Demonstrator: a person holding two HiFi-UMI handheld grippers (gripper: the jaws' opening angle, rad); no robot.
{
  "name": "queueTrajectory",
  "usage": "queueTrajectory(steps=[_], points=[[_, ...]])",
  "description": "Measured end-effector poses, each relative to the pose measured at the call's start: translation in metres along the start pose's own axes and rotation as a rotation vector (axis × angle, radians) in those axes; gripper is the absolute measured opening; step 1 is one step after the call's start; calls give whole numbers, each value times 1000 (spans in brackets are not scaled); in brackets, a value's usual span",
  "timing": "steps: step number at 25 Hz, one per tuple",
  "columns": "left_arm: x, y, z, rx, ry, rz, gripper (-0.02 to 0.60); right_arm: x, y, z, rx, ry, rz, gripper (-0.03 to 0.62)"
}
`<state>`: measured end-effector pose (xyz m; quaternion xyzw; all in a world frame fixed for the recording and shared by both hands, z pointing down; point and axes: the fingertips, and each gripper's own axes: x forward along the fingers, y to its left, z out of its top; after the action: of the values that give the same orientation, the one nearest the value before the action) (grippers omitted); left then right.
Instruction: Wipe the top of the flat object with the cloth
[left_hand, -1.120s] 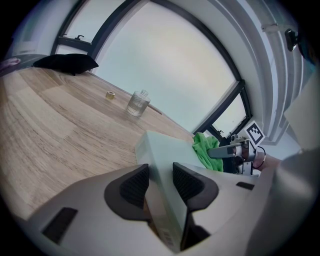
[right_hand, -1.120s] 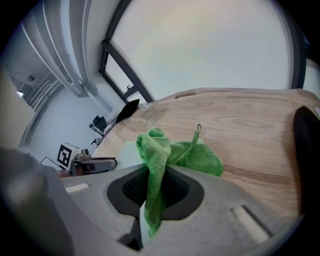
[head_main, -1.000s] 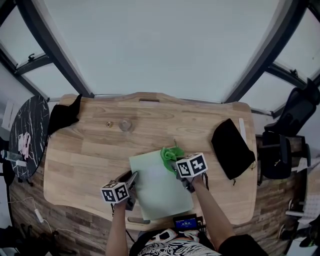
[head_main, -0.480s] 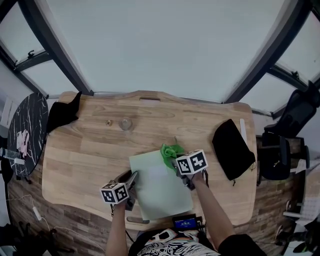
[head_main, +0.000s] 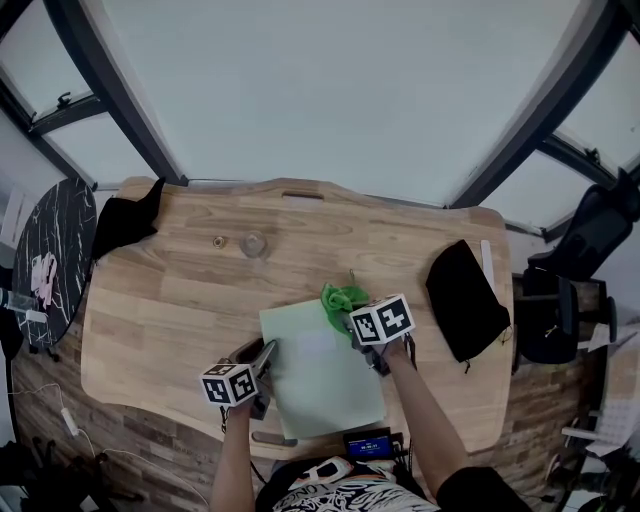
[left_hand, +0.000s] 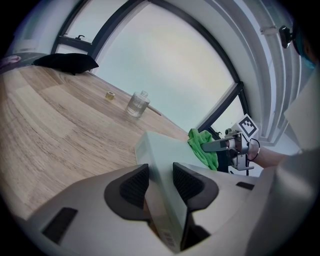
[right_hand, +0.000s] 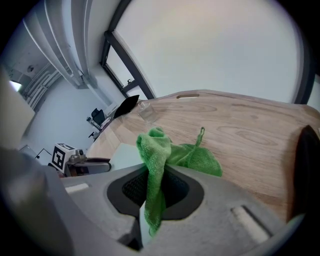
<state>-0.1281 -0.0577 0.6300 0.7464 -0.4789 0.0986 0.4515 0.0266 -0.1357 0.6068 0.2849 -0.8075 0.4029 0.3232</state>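
Note:
A pale green flat box (head_main: 320, 368) lies on the wooden table (head_main: 180, 300) near its front edge. My left gripper (head_main: 262, 358) is shut on the box's left edge; in the left gripper view the box (left_hand: 165, 165) runs between the jaws. My right gripper (head_main: 360, 345) is shut on a green cloth (head_main: 340, 304), which rests on the box's far right corner. In the right gripper view the cloth (right_hand: 165, 155) hangs out from between the jaws, with the box (right_hand: 120, 152) to its left. The right gripper (left_hand: 220, 146) also shows in the left gripper view, beside the cloth (left_hand: 204, 148).
A small clear glass bottle (head_main: 251, 246) and a small gold cap (head_main: 218, 242) stand at the table's back. A black pouch (head_main: 462, 298) lies at the right, black fabric (head_main: 125, 222) on the back left corner. A round dark side table (head_main: 45, 270) stands left.
The right gripper and the cloth have edged slightly toward the box's far right corner. The left gripper still holds the box's left edge.

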Motion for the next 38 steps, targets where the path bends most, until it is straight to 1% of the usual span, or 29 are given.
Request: queueTrajectory(steps=[11, 18, 38], points=[[0, -1, 0, -5, -5, -3, 153, 5, 7, 1, -27, 18, -7, 38], [0, 0, 0, -6, -9, -6, 153, 13, 16, 4, -63, 55, 4, 38], [0, -1, 0, 8, -6, 0, 153, 40, 54, 8, -145, 99, 28, 38]])
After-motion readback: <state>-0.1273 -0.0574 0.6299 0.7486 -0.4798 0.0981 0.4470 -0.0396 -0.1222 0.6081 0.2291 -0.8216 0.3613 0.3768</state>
